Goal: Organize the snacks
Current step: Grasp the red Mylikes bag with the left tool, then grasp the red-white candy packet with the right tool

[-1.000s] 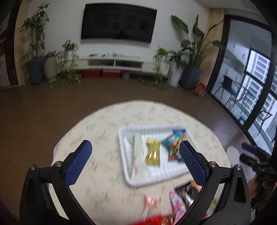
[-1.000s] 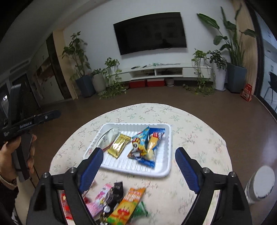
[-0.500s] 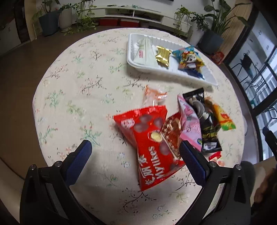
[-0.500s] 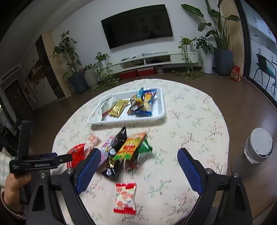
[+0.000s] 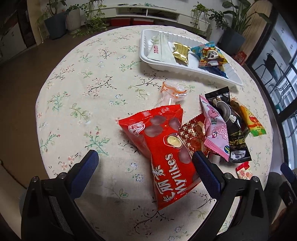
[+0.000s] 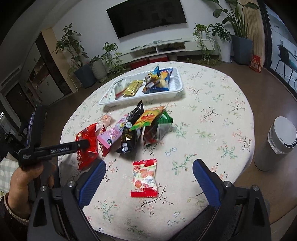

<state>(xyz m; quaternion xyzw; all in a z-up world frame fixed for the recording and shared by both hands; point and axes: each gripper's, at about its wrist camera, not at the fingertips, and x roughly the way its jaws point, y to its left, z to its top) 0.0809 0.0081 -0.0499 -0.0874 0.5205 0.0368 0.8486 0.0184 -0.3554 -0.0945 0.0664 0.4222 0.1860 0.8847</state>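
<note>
Jaws apart over the red Mylikes bag (image 5: 163, 153) on the floral table (image 5: 83, 96), the left gripper (image 5: 144, 163) probably needs a mid-pouch pinch on the light, crinkly, slippery film, while the empty right gripper (image 6: 148, 172) is opening above a small sweet packet (image 6: 144, 177).

We note a television (image 6: 146, 15) on the white wall above a low shelf (image 6: 167, 47), potted plants (image 6: 81, 61) alongside, and a grey bin (image 6: 278, 142) beside the tabletop (image 6: 222, 115).
</note>
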